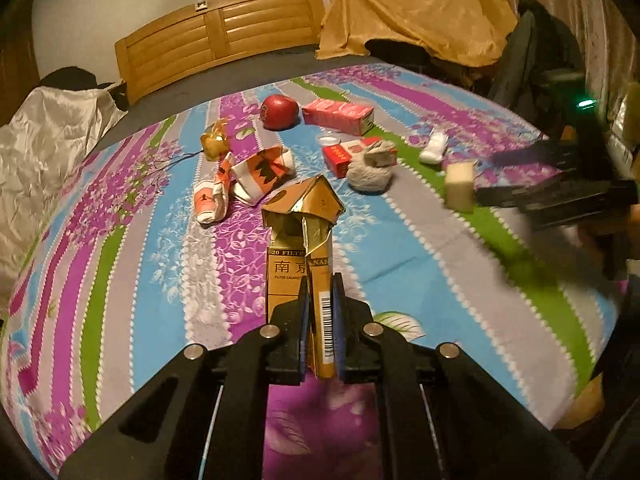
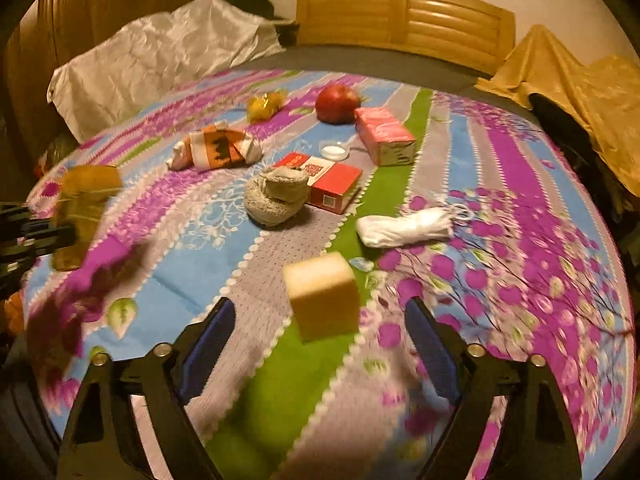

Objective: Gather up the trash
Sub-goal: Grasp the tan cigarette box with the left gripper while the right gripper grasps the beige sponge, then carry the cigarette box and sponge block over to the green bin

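Pinching a gold cigarette pack (image 1: 298,276) in left tool (image 1: 320,320), right tool (image 2: 320,320) agape around beige block (image 2: 324,296), gray sock ball (image 2: 276,196) beyond

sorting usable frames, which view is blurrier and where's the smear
Right wrist view is blurrier: the beige block and bedsheet near the lens smear. Left wrist view is sharp on the gold pack, smeared only at the right gripper. Both are dim, warm-lit, fisheye-bent.

A home bedroom, plainly: a bed with a wooden slatted headboard (image 1: 218,36) against the wall and a striped floral sheet (image 1: 120,280) spread over it. Curtains (image 2: 100,0) hang alongside, and a golden cloth (image 1: 420,16) drapes nearby furniture.
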Demonstrator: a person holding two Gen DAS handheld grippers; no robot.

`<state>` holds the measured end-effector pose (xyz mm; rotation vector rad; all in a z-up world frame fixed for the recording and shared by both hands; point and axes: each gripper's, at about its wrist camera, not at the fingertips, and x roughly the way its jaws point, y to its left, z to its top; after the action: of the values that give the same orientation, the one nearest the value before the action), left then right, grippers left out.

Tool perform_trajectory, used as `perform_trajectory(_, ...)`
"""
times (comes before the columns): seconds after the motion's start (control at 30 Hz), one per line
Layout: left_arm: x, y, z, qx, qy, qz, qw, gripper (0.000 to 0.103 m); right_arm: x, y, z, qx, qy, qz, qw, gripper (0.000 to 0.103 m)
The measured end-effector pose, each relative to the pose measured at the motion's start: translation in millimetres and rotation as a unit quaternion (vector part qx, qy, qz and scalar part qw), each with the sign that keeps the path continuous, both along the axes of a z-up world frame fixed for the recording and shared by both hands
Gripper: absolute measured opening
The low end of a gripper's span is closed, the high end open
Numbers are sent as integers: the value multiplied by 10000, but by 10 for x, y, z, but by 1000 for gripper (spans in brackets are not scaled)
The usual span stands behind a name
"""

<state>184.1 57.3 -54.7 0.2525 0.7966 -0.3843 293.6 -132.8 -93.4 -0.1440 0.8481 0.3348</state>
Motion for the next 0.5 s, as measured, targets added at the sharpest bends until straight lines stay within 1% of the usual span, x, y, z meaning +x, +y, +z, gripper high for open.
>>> perform_trajectory(0.03, -4, -9, 15, -54, 7, 23, 10000, 8, 91, 21, -60, 15, 145, 63, 9999, 74)
perform_trajectory(0.07, -9, -23, 29, -83, -1, 43, 10000, 8, 155, 27, -116, 30, 291, 95, 9995, 51)
perform_trajectory(0.1, -3, -41, 44, -87, -25, 73, 9999, 8, 186, 27, -158, 25, 399, 82, 9992, 43)
perform_trajectory(0.13, -8, -57, 54, -81, -42, 92, 9999, 8, 207, 6, -181, 73, 464, 8, 9989, 42)
perform_trajectory(0.2, 3, -85, 74, -74, -76, 161, 9998, 8, 172, -34, -152, 211, 407, -79, 9989, 41)
perform_trajectory(0.3, 8, -112, 126, -122, -106, 242, 9996, 8, 24, -63, -45, 292, 252, -152, 9991, 39)
perform_trajectory(0.37, 2, -140, 154, -83, -162, 300, 9994, 8, -122, -105, 77, 456, 153, -238, 9986, 39)
perform_trajectory(0.5, -25, -193, 251, -137, -247, 462, 9985, 8, -407, -165, 311, 735, -21, -365, 9966, 38)
